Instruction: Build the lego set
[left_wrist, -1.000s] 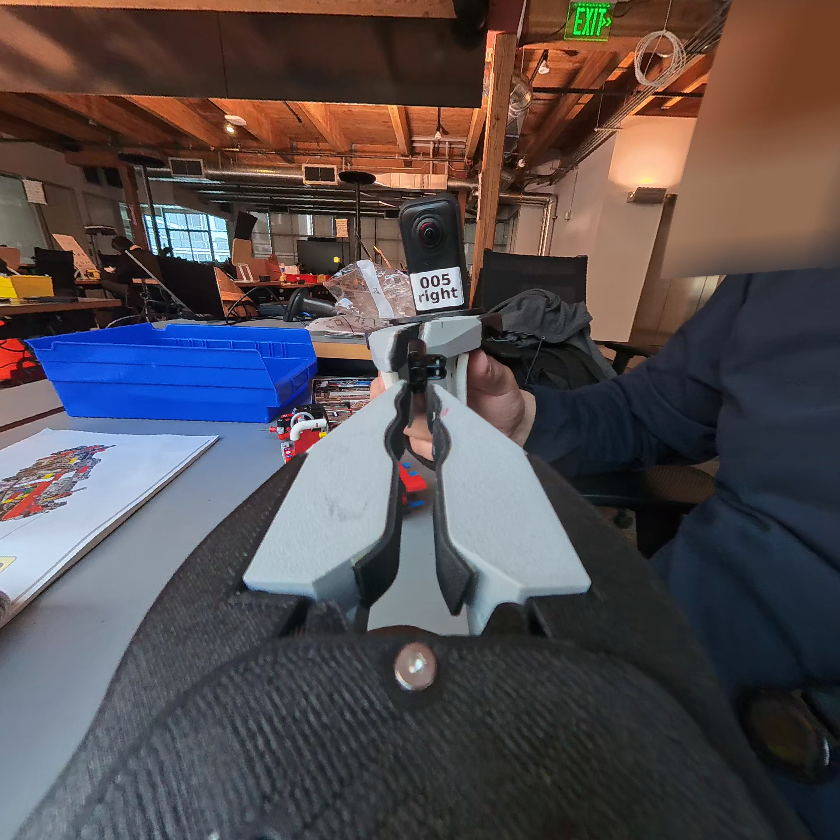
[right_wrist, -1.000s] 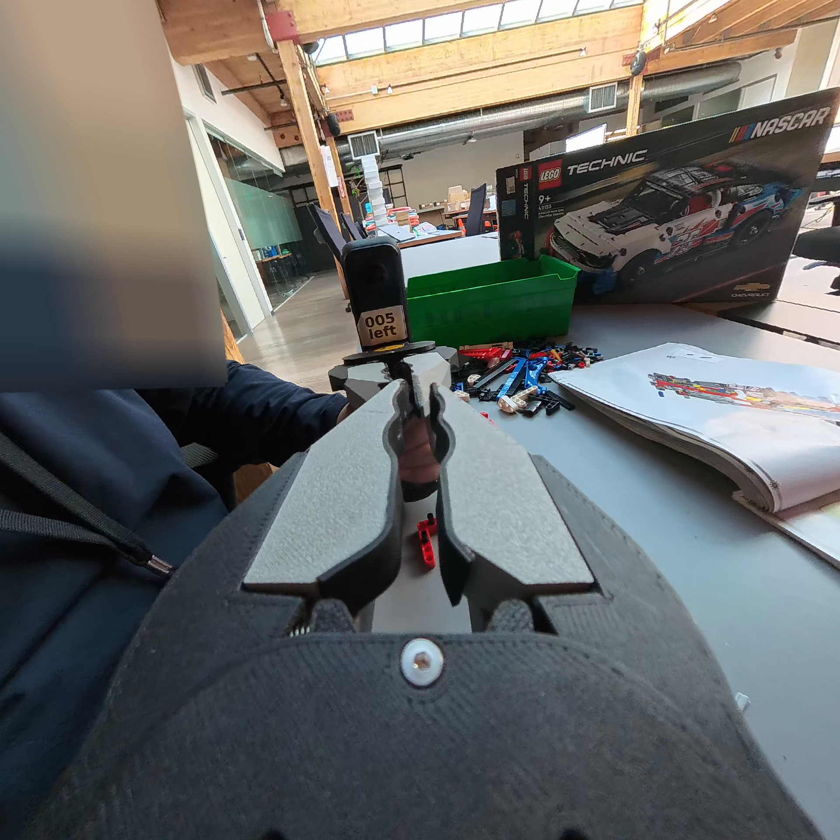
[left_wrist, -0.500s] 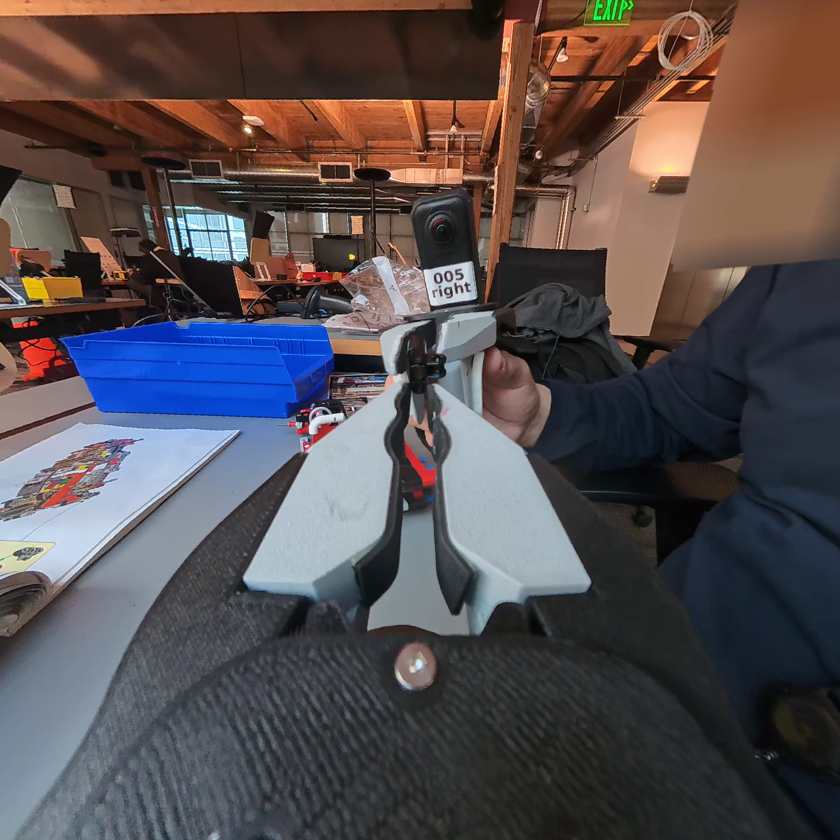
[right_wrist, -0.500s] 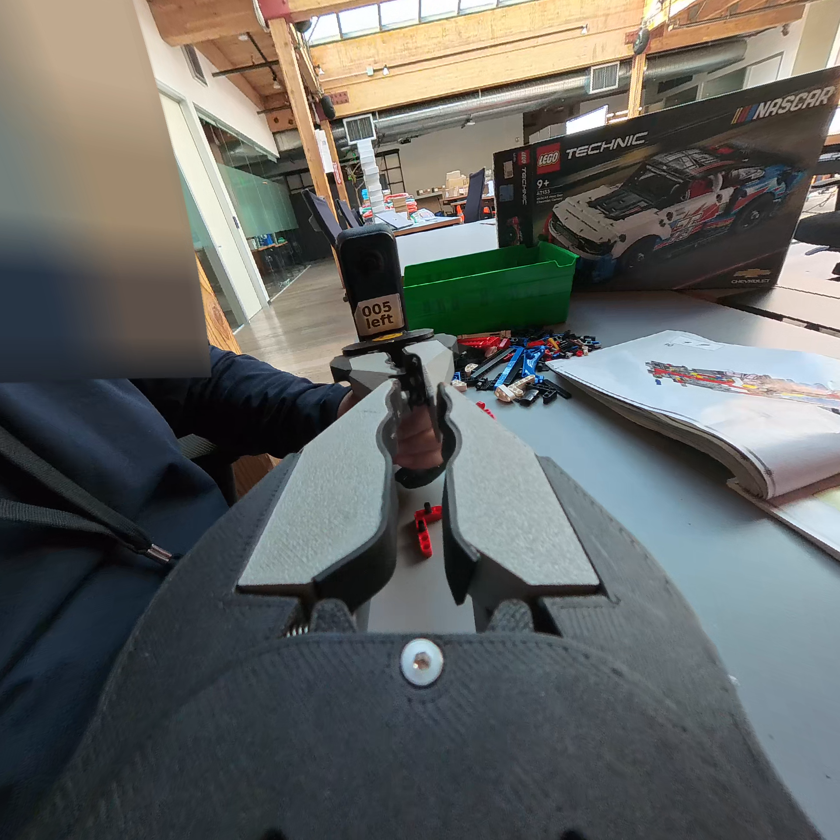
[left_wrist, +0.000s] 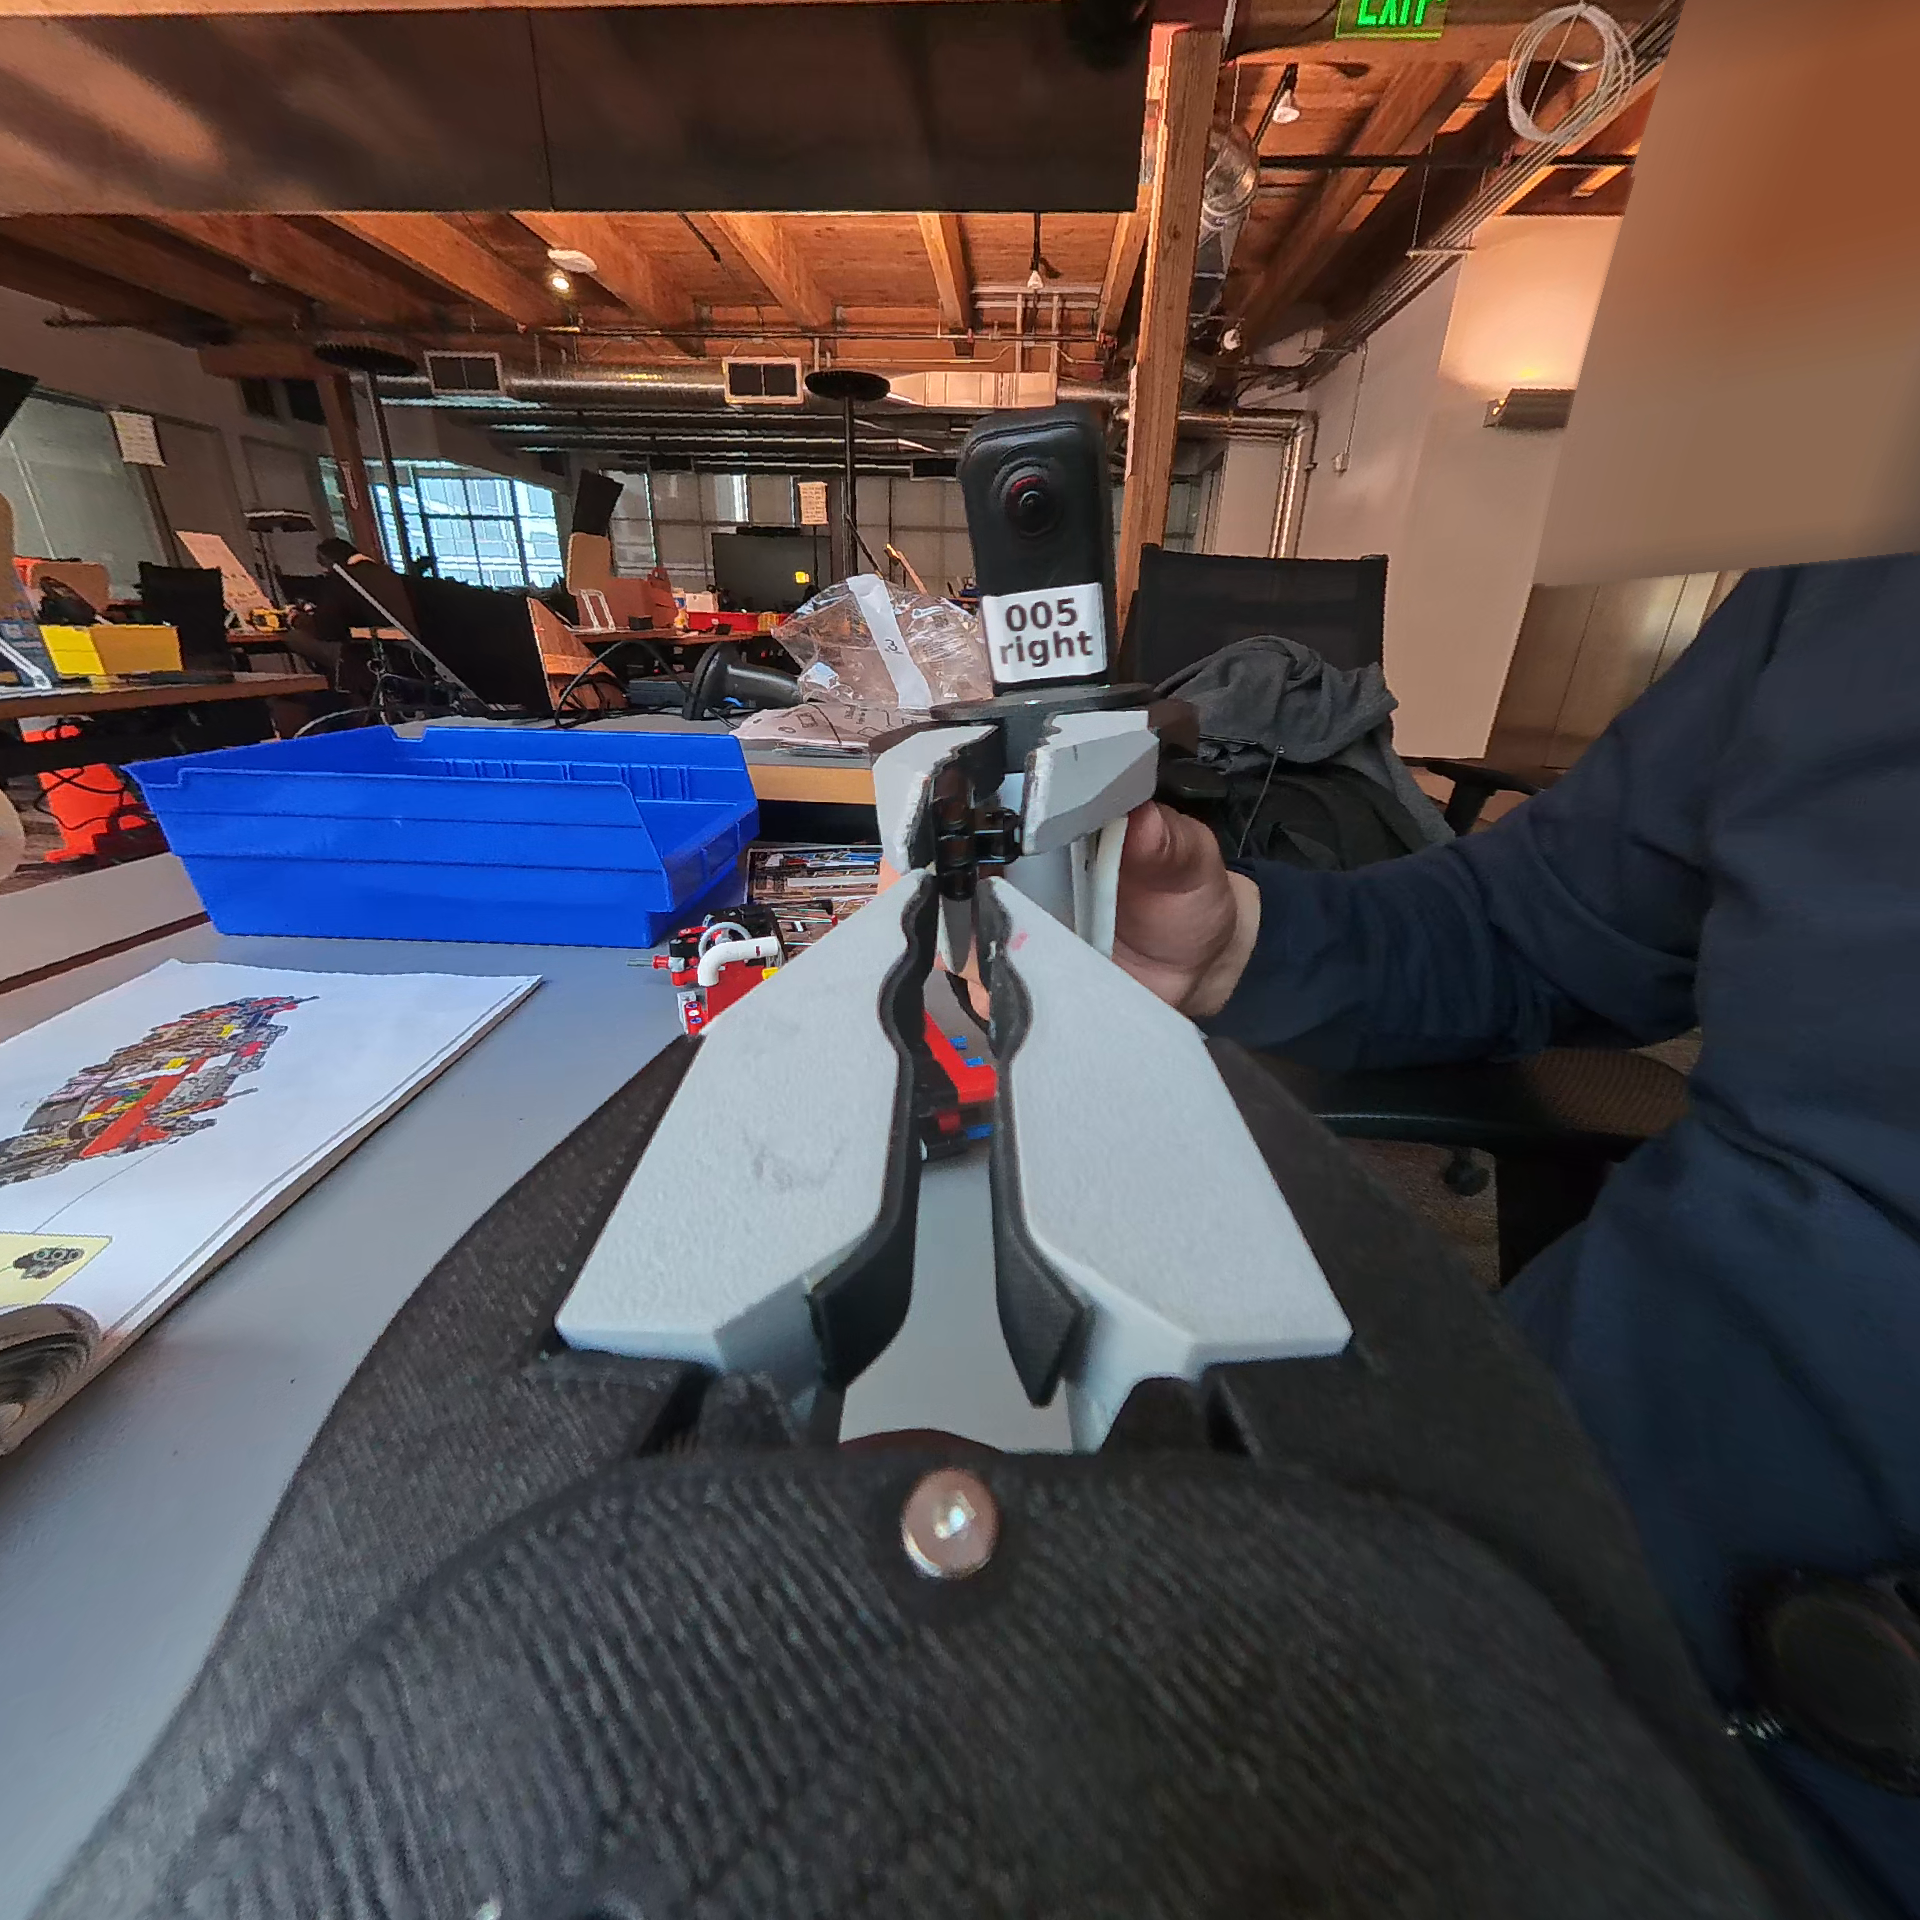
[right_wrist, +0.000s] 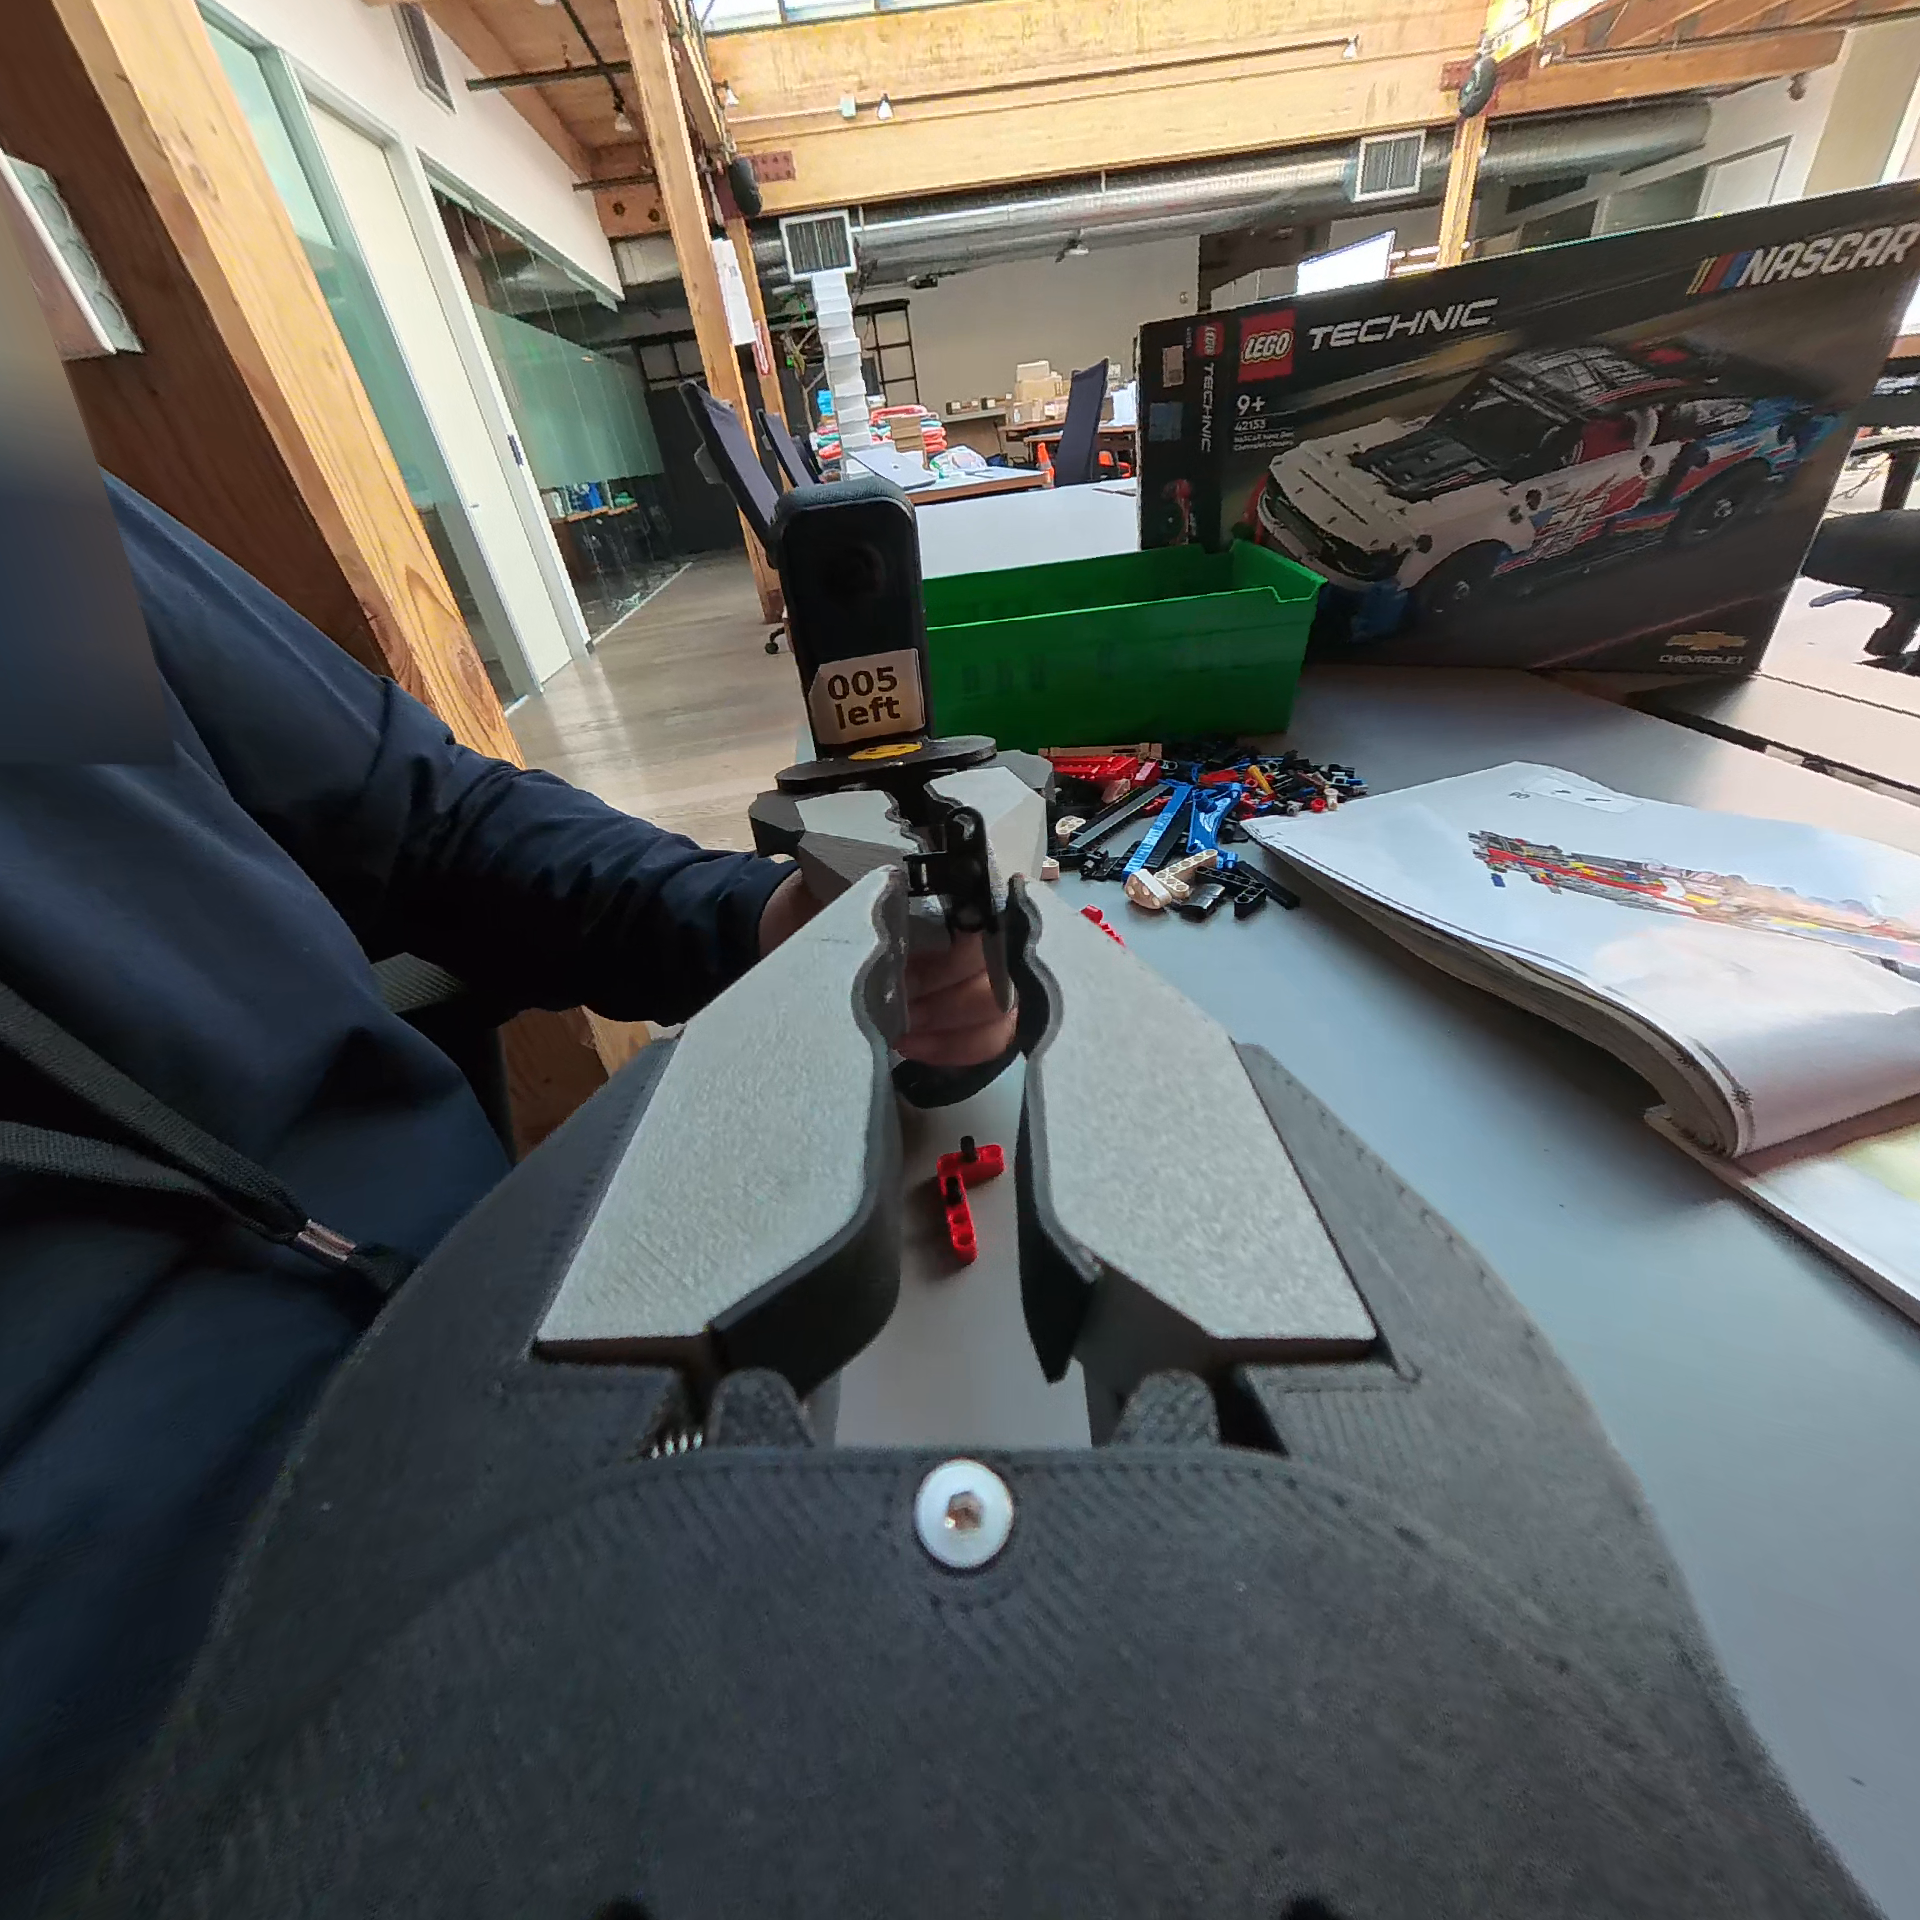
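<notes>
Left gripper (left_wrist: 954, 894) jaws clamped on a black brick piece (left_wrist: 961, 831) — right gripper (right_wrist: 956, 914) jaws apart, just beside it.

Small black connector piece (left_wrist: 966, 831) — upright, mid-air, perhaps two parts joined.

An open loft workspace with a ceiling of exposed timber beams (left_wrist: 935, 260) and metal ducts (right_wrist: 1195, 197). A thick wooden post (left_wrist: 1164, 312) rises mid-room. Far left, gridded windows (left_wrist: 478, 525) let in daylight; a wall lamp (left_wrist: 1522, 405) glows on a pale right wall. Glass partitions (right_wrist: 540, 416) line a wood-plank floor (right_wrist: 665, 686). Black office chairs (left_wrist: 1257, 613) and distant desks (left_wrist: 156, 691) stand beyond.
</notes>
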